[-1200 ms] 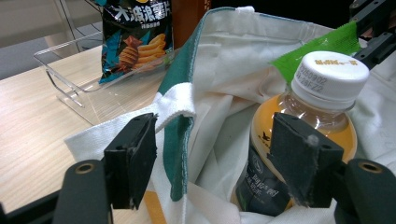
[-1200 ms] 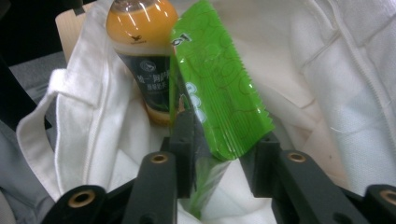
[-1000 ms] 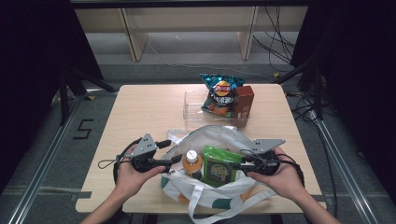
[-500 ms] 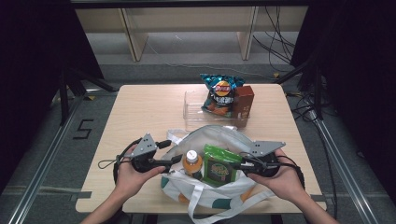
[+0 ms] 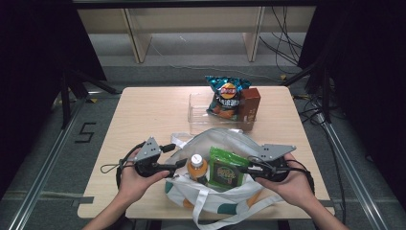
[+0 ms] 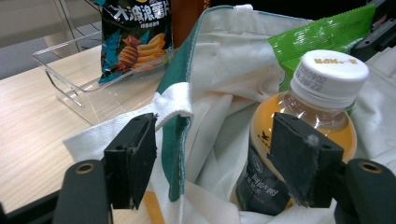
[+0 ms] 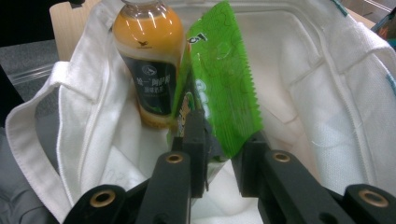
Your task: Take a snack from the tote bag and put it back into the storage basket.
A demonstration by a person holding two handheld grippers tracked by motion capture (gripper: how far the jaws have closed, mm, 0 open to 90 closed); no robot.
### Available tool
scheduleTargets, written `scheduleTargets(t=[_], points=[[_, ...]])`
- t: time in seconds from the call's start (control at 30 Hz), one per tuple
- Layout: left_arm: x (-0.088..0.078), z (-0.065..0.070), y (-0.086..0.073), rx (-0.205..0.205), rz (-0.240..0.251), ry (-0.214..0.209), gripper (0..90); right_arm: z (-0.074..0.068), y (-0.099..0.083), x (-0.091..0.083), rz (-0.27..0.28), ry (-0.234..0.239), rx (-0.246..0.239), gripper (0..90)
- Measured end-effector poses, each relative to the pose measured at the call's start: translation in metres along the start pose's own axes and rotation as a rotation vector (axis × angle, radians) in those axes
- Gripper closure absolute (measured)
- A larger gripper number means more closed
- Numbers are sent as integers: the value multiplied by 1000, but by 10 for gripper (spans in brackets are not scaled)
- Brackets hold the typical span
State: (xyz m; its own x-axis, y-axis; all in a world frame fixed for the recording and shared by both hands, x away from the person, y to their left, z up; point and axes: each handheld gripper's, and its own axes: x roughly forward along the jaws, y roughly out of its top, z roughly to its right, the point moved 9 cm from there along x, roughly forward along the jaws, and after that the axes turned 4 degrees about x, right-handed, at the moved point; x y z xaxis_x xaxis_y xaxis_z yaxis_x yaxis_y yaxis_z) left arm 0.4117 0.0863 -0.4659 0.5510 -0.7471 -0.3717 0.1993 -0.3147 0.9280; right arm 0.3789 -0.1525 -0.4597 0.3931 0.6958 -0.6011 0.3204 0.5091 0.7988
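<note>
**Green snack packet held at the tote's mouth**

The green snack packet (image 7: pixel 219 79) stands upright inside the white tote bag (image 5: pixel 249 143), just beside the orange drink bottle (image 5: pixel 197 168) and on the side of it nearer the right gripper (image 5: pixel 252 169). In the right gripper view the jaws are drawn close on the packet's lower edge, pinching the thin foil between the pads. The left gripper (image 5: pixel 178 165) sits at the tote's other side with its jaws spread wide; in the left gripper view the bag's hemmed rim (image 6: pixel 175 105) hangs between them and the bottle stands in front of one pad, but neither pad presses on anything.

The packet looks light, soft and crinkly, with a slick film surface and a serrated seal; it will likely flex and could slide out of a shallow pinch. The flat sealed edge seems the safest hold, since squeezing the puffed middle risks crushing what is inside. The tote is limp cloth that sags and folds, so its mouth probably needs holding open.

Beyond the tote, a blue chip bag (image 5: pixel 227 96) and a brown carton (image 5: pixel 250 103) stand at a clear tray (image 5: pixel 198 115).

The tote's bottom is hidden, the packet's lower end is masked by the jaws, and its print is too blurred to read.
</note>
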Motion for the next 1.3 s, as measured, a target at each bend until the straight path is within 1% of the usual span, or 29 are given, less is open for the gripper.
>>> scheduleTargets(t=[0.13,0.17,0.2,0.23,0.27,0.3,0.37,0.4,0.47,0.5,0.53,0.57,0.6,0.67,0.7,0.77,0.8,0.87,0.9,0.93,0.97,1.0,1.03,1.07,1.1,1.13,1.2,1.27,1.3], points=[[0,0,0,-1,1,0,312,0,2,-2,13,-4,3,785],[0,0,0,-1,1,0,312,2,2,-3,12,-4,-16,786],[0,0,0,-1,0,0,311,1,3,-3,13,-4,-6,786],[0,0,0,-1,0,0,312,2,4,-3,28,-10,-15,786],[0,0,0,-1,0,0,311,2,4,-5,19,-16,5,786],[0,0,0,-2,1,-1,312,1,5,-5,27,-7,-9,786],[1,0,0,-1,1,-3,311,2,5,-6,26,-12,-15,787],[1,0,0,6,0,-4,312,1,4,-7,18,-11,6,788],[1,1,0,-3,1,-3,312,2,5,-7,31,-20,-5,789],[0,0,0,-1,1,-2,311,1,5,-7,25,-15,8,790],[1,0,0,-6,1,0,312,2,6,-7,35,-15,4,791],[1,0,0,-7,2,0,312,0,6,-8,28,-14,19,791],[1,0,0,-7,2,-1,311,2,8,-7,42,-15,-3,791],[1,0,0,-7,1,-1,311,3,9,-10,46,-26,4,791],[1,0,0,-6,1,0,311,2,10,-11,42,-13,3,791],[1,0,0,-1,2,-3,311,3,13,-11,62,-24,-2,792],[1,0,0,5,1,-4,311,4,13,-13,57,-21,-4,792],[1,0,0,-3,1,0,311,5,14,-14,67,-30,1,793],[1,0,0,-5,1,0,312,3,14,-15,61,-28,23,793],[1,0,0,-3,1,-2,311,4,14,-15,62,-25,13,793],[1,0,0,-5,1,0,311,6,15,-16,73,-37,5,793],[1,0,0,-6,2,1,311,5,16,-15,85,-32,0,793],[1,0,0,-6,2,1,312,5,16,-16,82,-39,18,793],[1,0,0,-6,2,1,312,6,16,-17,75,-35,10,793],[0,0,0,-6,2,1,311,7,17,-17,84,-34,2,793],[0,0,0,-5,2,2,311,7,17,-18,83,-37,11,793],[0,0,0,-5,3,2,312,8,19,-19,88,-36,-6,793],[0,-1,0,-4,3,3,312,7,21,-20,101,-45,21,793],[0,0,0,-4,2,3,311,8,22,-20,100,-39,1,793]])
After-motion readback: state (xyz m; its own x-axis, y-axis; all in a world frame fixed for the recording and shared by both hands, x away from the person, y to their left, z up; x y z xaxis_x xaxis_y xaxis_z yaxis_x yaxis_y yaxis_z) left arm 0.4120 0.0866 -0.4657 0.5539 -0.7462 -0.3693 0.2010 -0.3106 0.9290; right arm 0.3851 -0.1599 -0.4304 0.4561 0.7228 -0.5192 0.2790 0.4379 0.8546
